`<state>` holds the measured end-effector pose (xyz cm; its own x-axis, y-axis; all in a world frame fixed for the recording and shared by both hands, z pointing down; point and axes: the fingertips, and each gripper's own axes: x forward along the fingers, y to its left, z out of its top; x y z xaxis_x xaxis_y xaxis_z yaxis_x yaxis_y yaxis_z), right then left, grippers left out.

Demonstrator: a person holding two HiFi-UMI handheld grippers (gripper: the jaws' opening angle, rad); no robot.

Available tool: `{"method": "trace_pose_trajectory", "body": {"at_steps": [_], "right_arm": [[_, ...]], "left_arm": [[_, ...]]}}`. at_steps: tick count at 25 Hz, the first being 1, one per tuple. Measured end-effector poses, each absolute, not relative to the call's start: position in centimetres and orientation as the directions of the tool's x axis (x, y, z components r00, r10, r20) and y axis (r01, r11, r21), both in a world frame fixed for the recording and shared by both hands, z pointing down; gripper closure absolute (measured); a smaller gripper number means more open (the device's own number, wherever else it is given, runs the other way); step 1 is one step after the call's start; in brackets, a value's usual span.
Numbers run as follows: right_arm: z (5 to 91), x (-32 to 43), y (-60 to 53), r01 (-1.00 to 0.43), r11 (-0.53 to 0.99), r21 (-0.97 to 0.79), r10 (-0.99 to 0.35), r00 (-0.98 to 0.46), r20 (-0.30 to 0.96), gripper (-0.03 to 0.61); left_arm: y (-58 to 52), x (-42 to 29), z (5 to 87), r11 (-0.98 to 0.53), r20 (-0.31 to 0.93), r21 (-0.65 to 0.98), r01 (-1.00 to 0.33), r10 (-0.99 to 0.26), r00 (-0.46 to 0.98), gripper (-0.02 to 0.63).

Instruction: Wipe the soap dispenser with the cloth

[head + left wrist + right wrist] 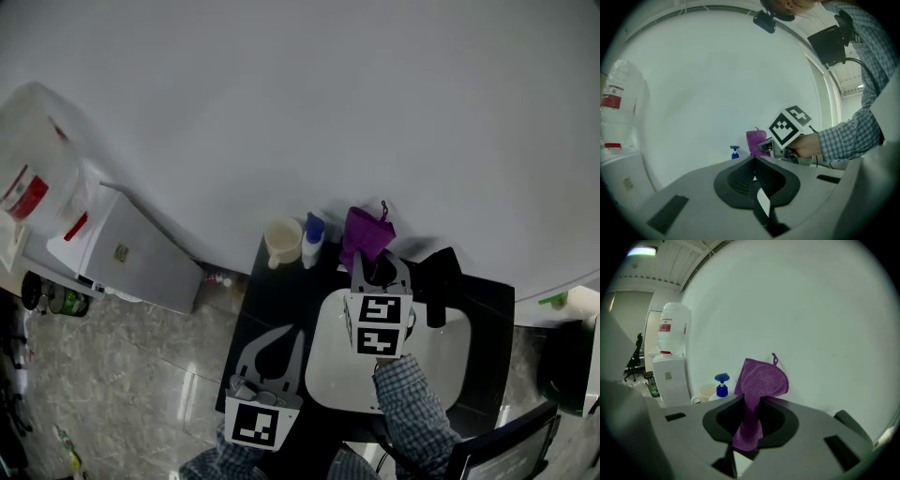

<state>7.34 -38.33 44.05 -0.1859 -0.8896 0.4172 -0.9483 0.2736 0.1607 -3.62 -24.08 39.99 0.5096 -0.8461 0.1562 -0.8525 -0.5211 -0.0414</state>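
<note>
The soap dispenser [312, 240], a small white bottle with a blue pump, stands at the back of the black table [272, 291] against the wall. It also shows in the right gripper view as the soap dispenser [722, 385]. My right gripper [377, 261] is shut on a purple cloth [366, 234], held just right of the bottle and apart from it. In its own view the cloth [757, 385] stands up out of the right gripper [749, 427]. My left gripper [284, 337] hovers low at the table's front left, jaws shut with nothing between them.
A cream mug [283, 241] stands just left of the dispenser. A white sink [445, 361] with a black faucet [439, 281] lies under my right arm. A water cooler [122, 248] with a bottle on top stands on the floor to the left. The wall is close behind.
</note>
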Motion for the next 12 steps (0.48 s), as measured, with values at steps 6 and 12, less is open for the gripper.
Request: {"method": "trace_pose_trajectory", "body": {"at_steps": [6, 12], "right_arm": [[47.3, 4.7, -38.8, -0.931, 0.302, 0.205, -0.857, -0.171, 0.486, 0.499], [52.1, 3.7, -38.2, -0.918, 0.330, 0.221, -0.809, -0.154, 0.567, 0.499]], "left_arm": [[-23.8, -5.2, 40.5, -0.499, 0.173, -0.048, -0.865, -0.857, 0.485, 0.612], [-23.7, -6.6, 41.0, -0.484, 0.188, -0.046, -0.874, -0.863, 0.468, 0.612]]}}
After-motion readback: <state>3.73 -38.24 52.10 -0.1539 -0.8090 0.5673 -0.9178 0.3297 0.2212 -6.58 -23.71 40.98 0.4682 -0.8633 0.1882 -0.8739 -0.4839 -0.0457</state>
